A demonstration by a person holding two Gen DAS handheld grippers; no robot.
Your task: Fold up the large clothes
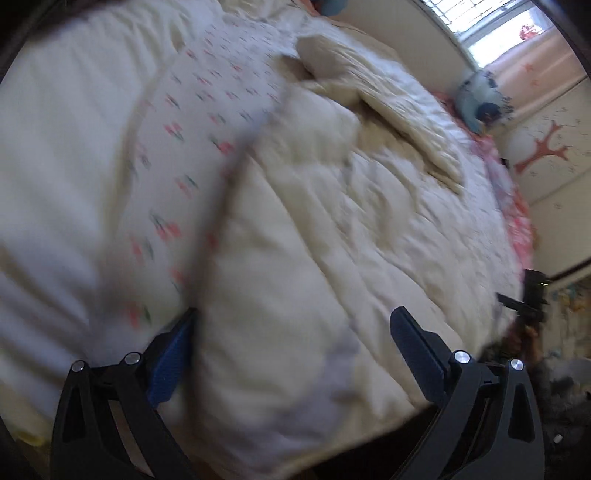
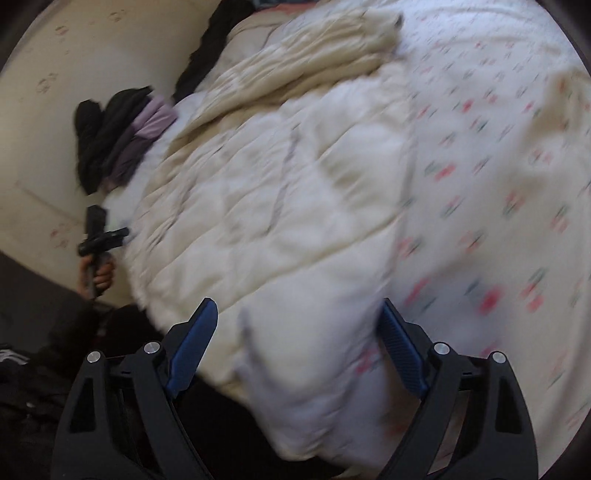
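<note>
Across the middle of both frames lies the cream quilted coat point(image 1: 332, 221), spread on the floral bedsheet point(image 1: 207, 110). Both views are motion-blurred, so seams and edges are hard to read. It looks padded and puffy: I judge it soft, bulky, fairly light, and likely to slide in slick folds, so a deep bite on a hem or a bunched edge would hold better than a pinch on a flat panel.

Lower centre of the left wrist view: the left gripper point(image 1: 295, 347) has its jaws spread wide, with a thick fold of the coat lying between them; I cannot tell whether either pad presses it. Lower centre of the right wrist view: the right gripper point(image 2: 299, 339) is likewise spread, straddling a bulging edge of the coat, not clamped.

At left in the right wrist view, dark and lilac clothes point(image 2: 122, 144) sit heaped beside the coat. A blue patterned pillow point(image 1: 480, 99) rests upper right in the left view, below the window point(image 1: 491, 22).
</note>
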